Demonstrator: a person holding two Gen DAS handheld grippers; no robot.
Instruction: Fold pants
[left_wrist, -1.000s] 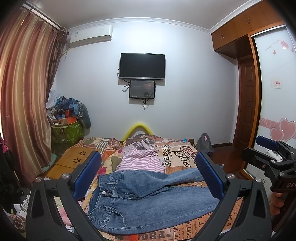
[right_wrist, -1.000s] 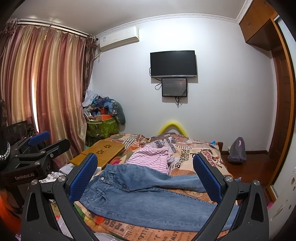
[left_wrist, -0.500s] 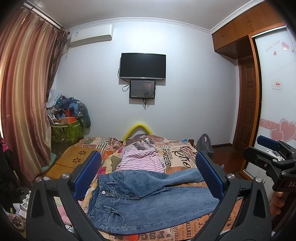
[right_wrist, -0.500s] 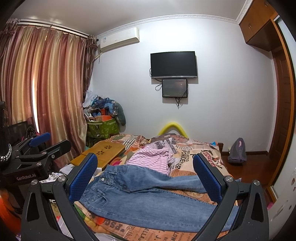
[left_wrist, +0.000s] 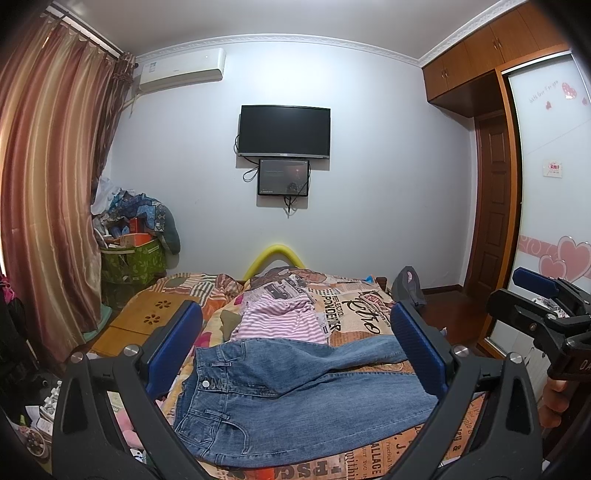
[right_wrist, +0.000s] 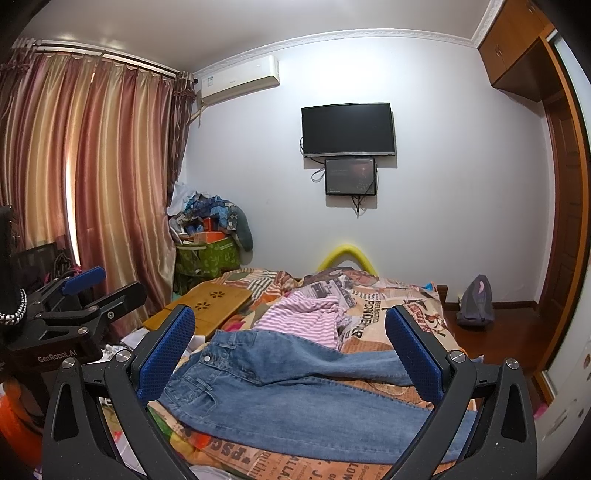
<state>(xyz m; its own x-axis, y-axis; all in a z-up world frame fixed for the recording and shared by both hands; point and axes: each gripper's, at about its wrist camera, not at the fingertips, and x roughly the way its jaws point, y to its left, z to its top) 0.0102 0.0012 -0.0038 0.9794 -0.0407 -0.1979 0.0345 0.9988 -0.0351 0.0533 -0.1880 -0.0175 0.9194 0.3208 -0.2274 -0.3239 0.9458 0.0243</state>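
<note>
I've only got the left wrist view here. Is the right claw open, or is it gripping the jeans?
Observer: The right claw is wide open and holds nothing. The jeans lie spread on the bed ahead of it.
Operator: Where does the near leg end? A finger blocks it for me.
Observer: It shows again past the right claw's right-hand finger and ends close to the bed's right edge.
Operator: How does my left claw look from outside?
Observer: The left claw hangs off to the left of the bed, apart from the jeans.
</note>
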